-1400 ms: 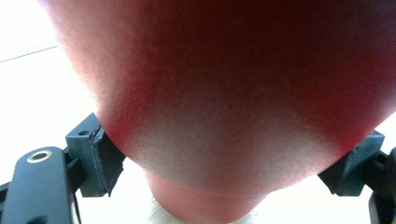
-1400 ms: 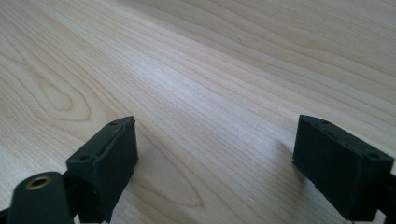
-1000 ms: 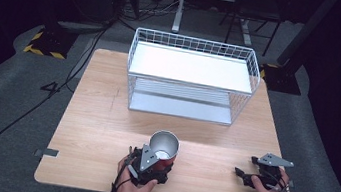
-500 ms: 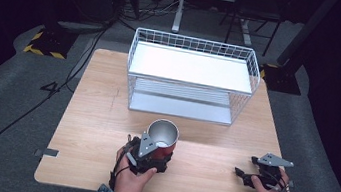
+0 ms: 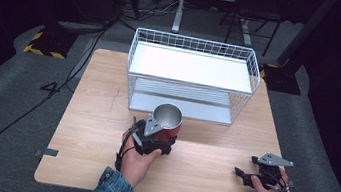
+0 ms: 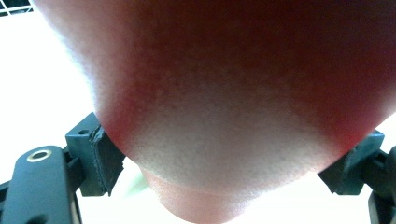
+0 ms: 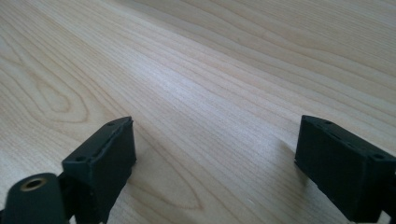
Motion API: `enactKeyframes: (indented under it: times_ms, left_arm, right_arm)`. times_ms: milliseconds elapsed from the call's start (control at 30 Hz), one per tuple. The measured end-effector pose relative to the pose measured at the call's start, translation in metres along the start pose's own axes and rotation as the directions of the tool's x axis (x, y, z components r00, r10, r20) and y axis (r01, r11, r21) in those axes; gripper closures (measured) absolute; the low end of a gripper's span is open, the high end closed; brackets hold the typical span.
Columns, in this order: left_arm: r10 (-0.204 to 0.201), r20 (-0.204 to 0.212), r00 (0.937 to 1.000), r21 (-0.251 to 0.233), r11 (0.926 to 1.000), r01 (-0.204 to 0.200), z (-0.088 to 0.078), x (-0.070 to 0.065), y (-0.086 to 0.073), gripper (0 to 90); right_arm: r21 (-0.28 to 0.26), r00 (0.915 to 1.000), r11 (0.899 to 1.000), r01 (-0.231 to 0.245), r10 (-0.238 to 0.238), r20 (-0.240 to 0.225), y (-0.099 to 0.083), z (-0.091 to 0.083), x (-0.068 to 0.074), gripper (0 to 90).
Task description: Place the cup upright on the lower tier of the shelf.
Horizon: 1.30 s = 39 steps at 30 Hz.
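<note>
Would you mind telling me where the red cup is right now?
In the high view, the red cup sits clamped in the left gripper, near the table's middle, just in front of the white wire rack.

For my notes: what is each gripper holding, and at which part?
The left gripper holds the red cup by its lower body. The right gripper holds nothing.

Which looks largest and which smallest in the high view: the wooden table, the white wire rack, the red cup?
1. wooden table, the largest.
2. white wire rack, clearly smaller.
3. red cup, the smallest, held by the left gripper; raised nearer the camera, it may look slightly bigger.
</note>
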<state>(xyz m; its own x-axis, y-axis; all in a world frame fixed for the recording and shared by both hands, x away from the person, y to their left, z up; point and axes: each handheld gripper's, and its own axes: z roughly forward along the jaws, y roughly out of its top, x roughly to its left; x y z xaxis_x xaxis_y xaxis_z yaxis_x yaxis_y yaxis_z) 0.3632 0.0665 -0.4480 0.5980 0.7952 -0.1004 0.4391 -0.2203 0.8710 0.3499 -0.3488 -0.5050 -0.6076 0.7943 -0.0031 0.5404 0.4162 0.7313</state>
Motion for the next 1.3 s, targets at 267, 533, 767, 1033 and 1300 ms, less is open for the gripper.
enactKeyframes:
  times_ms: [267,533,767,1033,1300]
  left_arm:
    - [-0.008,-0.002,1.0000,0.007,0.9999,0.008,0.023,0.017,0.014,16.4]
    - [-0.054,0.000,0.9985,-0.008,0.9985,0.054,0.050,0.030,0.023,16.3]
    - [-0.074,-0.043,0.9964,-0.006,0.9973,0.074,0.071,0.043,0.033,16.4]
    - [-0.084,-0.067,0.9942,-0.035,0.9960,0.082,0.090,0.045,0.039,16.3]
    - [-0.079,-0.085,0.9933,-0.052,0.9959,0.074,0.109,0.046,0.047,16.2]
  right_arm:
    - [0.005,0.9999,1.000,-0.007,0.007,0.011,0.001,0.002,0.000,8.9]
    - [0.006,0.9999,1.000,-0.007,0.007,0.012,0.001,0.002,0.000,8.9]
    - [0.005,0.9999,1.000,-0.007,0.007,0.011,0.001,0.002,0.000,8.9]
    - [0.009,1.0000,1.000,-0.004,0.004,0.002,0.002,0.002,-0.001,8.1]
    - [0.010,1.0000,1.000,-0.002,0.002,0.000,0.002,0.002,-0.001,8.0]
